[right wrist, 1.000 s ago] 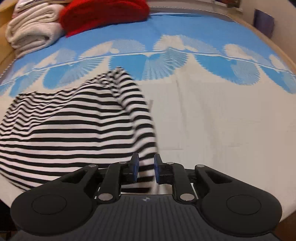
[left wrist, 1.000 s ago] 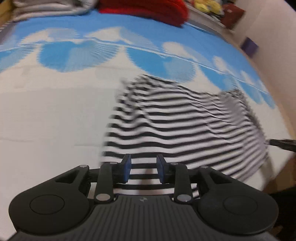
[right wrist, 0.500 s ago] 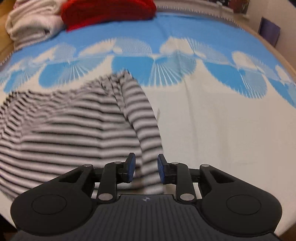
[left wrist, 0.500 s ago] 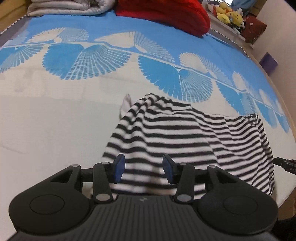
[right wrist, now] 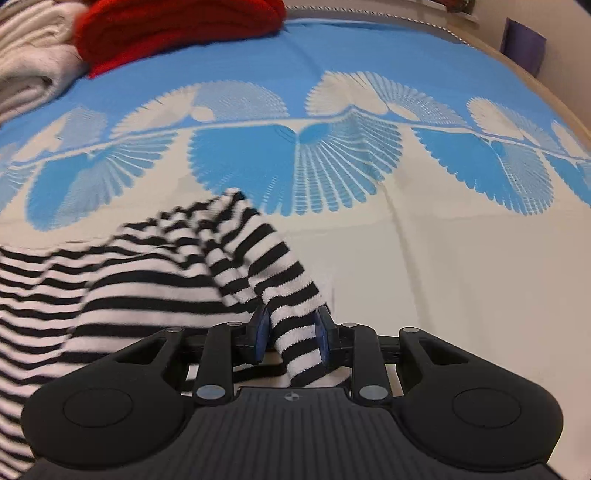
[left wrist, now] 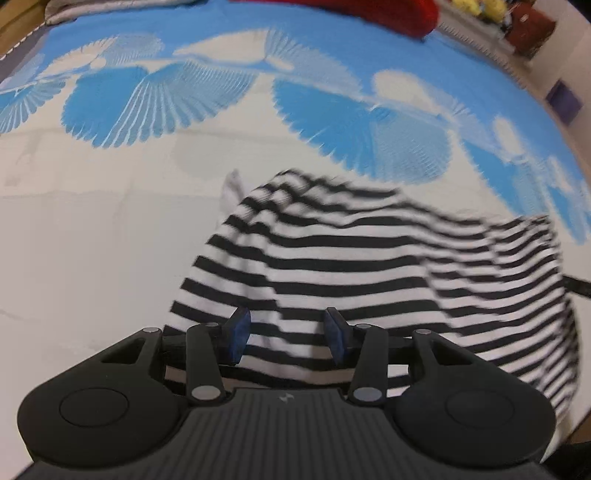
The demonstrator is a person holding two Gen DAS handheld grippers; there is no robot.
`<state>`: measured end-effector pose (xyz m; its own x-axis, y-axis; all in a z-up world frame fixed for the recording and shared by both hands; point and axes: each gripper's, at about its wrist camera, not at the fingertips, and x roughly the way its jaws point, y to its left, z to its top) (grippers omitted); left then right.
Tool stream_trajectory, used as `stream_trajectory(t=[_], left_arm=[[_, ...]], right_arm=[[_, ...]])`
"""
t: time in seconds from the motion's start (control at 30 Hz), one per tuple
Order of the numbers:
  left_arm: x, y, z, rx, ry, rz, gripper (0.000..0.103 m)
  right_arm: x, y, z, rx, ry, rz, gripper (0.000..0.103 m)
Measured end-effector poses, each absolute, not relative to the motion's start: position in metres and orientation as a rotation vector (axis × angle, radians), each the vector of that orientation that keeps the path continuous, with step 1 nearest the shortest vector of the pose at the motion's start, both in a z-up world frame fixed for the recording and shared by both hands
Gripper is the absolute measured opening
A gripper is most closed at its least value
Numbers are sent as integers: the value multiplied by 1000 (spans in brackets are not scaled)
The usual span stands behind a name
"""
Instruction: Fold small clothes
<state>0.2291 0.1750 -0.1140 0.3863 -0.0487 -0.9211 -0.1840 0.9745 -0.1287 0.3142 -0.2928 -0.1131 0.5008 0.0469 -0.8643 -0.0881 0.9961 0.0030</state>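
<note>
The striped top point(left wrist: 369, 266), black and white in narrow bands, fills the lower middle and right of the left wrist view, lying in soft rumples on the bedspread point(left wrist: 92, 236), whose blue fan pattern runs across the upper half. The left gripper point(left wrist: 288, 334) sits at the bottom centre with its jaws well apart; cloth shows in the gap between the blue pads, but neither pad presses on it, so I judge this side is released. A red blanket point(left wrist: 388, 13) lies along the top edge. To do the fold well from here, this gripper should close on a clean single edge, not a bunched layer, and level with the other side so the crease runs straight along the stripes.

In the right wrist view, the top point(right wrist: 122, 280) spreads across the lower left, and a narrow part of it, perhaps a sleeve or corner, runs down from the frame's middle into the right gripper point(right wrist: 290, 334). Its jaws stand a little apart with that strip between them; whether they truly pinch it I cannot tell. The strip looks thick and twisted there. The grip should be firm before any lift, as the soft knit probably slips and sags easily. White towels point(right wrist: 29, 59) and the red blanket point(right wrist: 177, 26) sit at the upper left.
</note>
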Motion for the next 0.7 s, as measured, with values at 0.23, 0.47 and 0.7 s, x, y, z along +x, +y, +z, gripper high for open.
stream_trajectory(t=[0.23, 0.47, 0.7], left_arm=[[223, 172, -97, -210, 1102, 54, 48], [206, 115, -83, -200, 1118, -382, 49], [214, 79, -109, 1, 1176, -276, 49]], right_arm=[[317, -297, -112, -55, 1043, 80, 33], [283, -300, -73, 62, 959, 287, 35], [253, -281, -63, -4, 949, 449, 35]])
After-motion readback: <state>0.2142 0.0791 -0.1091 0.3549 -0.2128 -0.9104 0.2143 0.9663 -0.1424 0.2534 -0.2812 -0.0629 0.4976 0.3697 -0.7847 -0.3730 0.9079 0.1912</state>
